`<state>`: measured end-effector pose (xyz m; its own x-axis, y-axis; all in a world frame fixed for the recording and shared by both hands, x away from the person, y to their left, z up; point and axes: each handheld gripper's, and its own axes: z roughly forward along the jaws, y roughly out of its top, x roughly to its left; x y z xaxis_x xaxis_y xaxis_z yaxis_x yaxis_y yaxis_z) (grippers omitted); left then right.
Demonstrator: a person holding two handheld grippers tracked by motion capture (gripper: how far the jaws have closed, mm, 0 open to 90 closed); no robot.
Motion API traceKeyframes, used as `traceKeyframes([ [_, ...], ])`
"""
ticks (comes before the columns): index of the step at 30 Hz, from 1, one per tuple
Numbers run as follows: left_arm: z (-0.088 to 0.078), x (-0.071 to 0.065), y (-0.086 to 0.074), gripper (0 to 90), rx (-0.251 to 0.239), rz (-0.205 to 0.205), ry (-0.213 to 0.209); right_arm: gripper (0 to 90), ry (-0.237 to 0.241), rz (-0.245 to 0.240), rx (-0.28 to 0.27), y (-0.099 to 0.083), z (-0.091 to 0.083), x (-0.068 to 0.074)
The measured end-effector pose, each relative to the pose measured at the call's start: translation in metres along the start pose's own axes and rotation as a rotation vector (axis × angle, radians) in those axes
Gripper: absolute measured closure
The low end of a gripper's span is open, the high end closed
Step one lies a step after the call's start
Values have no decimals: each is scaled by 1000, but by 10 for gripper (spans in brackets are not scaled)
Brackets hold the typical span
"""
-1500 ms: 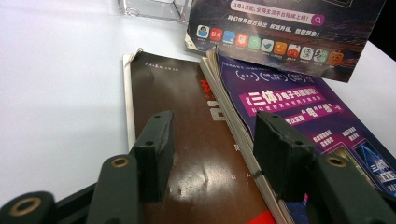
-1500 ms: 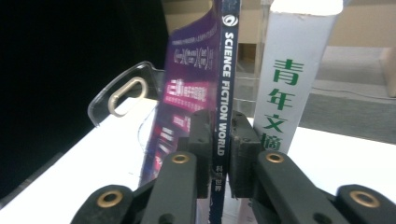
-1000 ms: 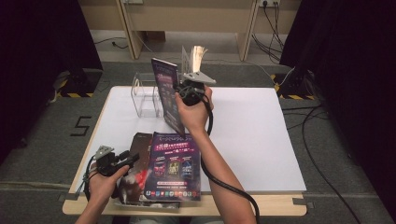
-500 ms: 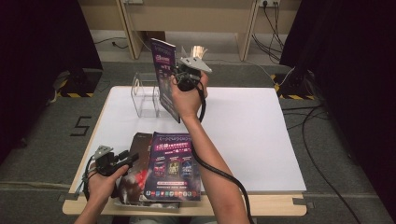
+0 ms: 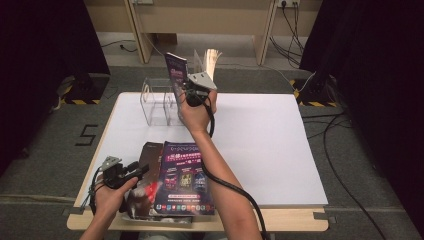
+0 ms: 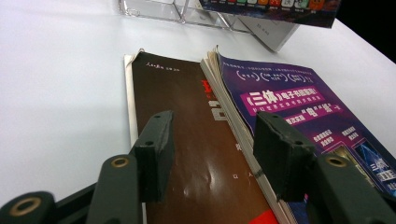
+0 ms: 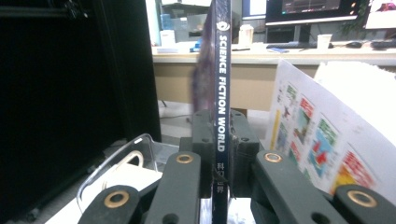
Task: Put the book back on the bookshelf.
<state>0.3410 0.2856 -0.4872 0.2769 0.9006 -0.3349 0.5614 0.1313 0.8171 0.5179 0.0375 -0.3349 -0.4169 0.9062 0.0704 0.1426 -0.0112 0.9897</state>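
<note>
My right gripper [image 5: 190, 91] is shut on the spine of a purple magazine [image 5: 175, 72], which it holds upright above a clear acrylic holder [image 5: 157, 102] at the table's back. In the right gripper view the pads [image 7: 203, 140] squeeze the dark spine [image 7: 221, 70], which reads "SCIENCE FICTION WORLD". At the front left my left gripper [image 5: 140, 171] rests open over a brown magazine [image 5: 150, 155] beside a purple one [image 5: 186, 175]. In the left gripper view that gripper [image 6: 217, 122] straddles the brown cover [image 6: 187, 121] and the purple stack's edge [image 6: 289, 98], and its jaws grip nothing.
A white leaflet with colourful pictures [image 7: 317, 140] stands just right of the held magazine, seen pale behind the hand [image 5: 210, 57] in the high view. The white table [image 5: 270, 140] is bare on its right half. Cables lie on the floor beyond the table.
The right hand has lifted the magazine, turned it more edge-on and brought it over the clear holder. The left hand and the stack have not moved.
</note>
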Motion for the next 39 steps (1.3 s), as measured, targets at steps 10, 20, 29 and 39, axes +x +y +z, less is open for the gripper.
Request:
traceKeyframes([
  [10,0,-1,0,475,1,2,1,798,22,-36,56,-15,-31,-14],
  [20,3,-5,-1,475,13,10,-5,734,57,-26,109,-22,-49,-34],
  [29,1,-3,0,475,0,2,1,705,104,-19,140,-10,-46,-32],
  [39,0,-4,2,475,-5,2,-2,779,166,-64,263,-4,-26,-23],
])
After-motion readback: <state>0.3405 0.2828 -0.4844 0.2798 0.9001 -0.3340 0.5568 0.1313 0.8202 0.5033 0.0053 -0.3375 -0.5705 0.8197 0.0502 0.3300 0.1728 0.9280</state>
